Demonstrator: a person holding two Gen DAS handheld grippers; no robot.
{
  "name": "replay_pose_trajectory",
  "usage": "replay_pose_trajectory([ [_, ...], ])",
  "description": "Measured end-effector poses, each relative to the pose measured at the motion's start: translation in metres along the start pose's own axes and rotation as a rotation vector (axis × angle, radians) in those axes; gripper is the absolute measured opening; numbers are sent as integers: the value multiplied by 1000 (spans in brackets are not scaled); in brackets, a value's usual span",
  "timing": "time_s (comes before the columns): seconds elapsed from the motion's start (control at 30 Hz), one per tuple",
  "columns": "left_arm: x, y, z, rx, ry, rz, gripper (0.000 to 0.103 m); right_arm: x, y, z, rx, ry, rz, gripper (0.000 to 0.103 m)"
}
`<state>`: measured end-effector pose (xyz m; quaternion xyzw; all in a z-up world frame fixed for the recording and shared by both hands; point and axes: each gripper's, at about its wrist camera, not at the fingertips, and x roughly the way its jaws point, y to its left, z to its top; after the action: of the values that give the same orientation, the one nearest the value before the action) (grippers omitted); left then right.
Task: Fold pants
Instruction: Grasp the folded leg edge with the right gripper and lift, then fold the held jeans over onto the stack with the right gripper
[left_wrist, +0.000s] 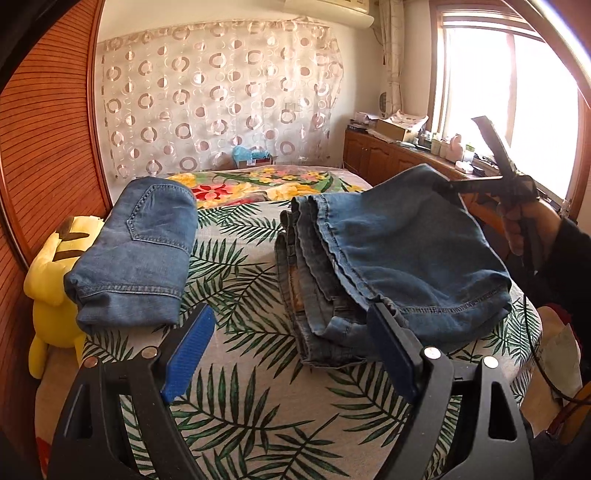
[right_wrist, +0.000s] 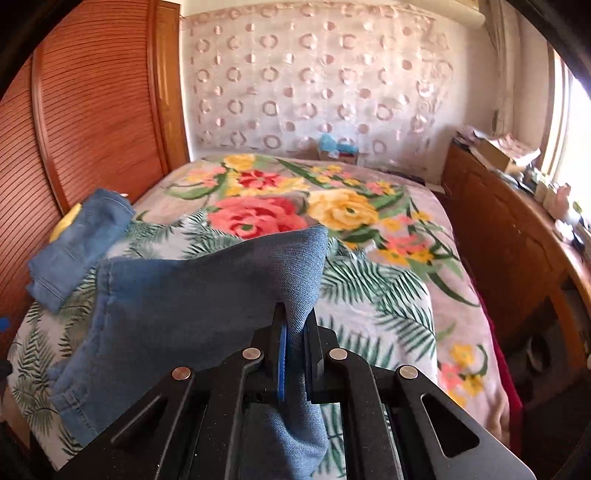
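A pair of blue denim pants (left_wrist: 388, 266) lies in a thick folded stack on the bed (left_wrist: 240, 387), which has a sheet with green palm leaves on it. The top layer of the pants is lifted up at its far right corner. The right gripper (right_wrist: 293, 332) has that corner: its jaws are pressed tight on the denim, and a bit of cloth hangs down behind them. From the left wrist view you can see this gripper up in the air on the right, held by a hand (left_wrist: 532, 229) in a dark sleeve.

The left gripper (left_wrist: 291, 354) sits low at the near edge of the pants. Its jaws are spread wide, with blue pads (left_wrist: 188, 354) on the inside. The right-hand jaw touches the near hem of the pants, and the other one is over the bare sheet.

A second pair of blue jeans, already folded small (left_wrist: 136, 254), rests near the left side of the bed. Just beside it, a yellow plush toy with brown stripes (left_wrist: 51, 280) leans by the brown wooden slatted wall (left_wrist: 48, 147)
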<state>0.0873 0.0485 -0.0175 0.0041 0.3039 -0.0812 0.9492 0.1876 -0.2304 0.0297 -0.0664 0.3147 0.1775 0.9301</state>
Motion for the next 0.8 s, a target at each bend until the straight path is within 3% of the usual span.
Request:
replay_pose_trajectory([
  [0.13, 8, -7, 3, 17, 10, -11, 86, 17, -6, -11, 23, 35, -4, 7],
  [0.3, 16, -16, 5, 27, 17, -23, 86, 19, -10, -11, 49, 50, -15, 15],
  [0.4, 20, -22, 7, 27, 24, -34, 86, 3, -16, -23, 71, 47, 7, 35],
  [0.47, 24, -28, 8, 33, 30, -39, 86, -7, -22, -32, 90, 38, -1, 57],
  [0.8, 53, -69, 21, 82, 58, -99, 86, -50, -30, -89, 143, 42, 68, 61],
])
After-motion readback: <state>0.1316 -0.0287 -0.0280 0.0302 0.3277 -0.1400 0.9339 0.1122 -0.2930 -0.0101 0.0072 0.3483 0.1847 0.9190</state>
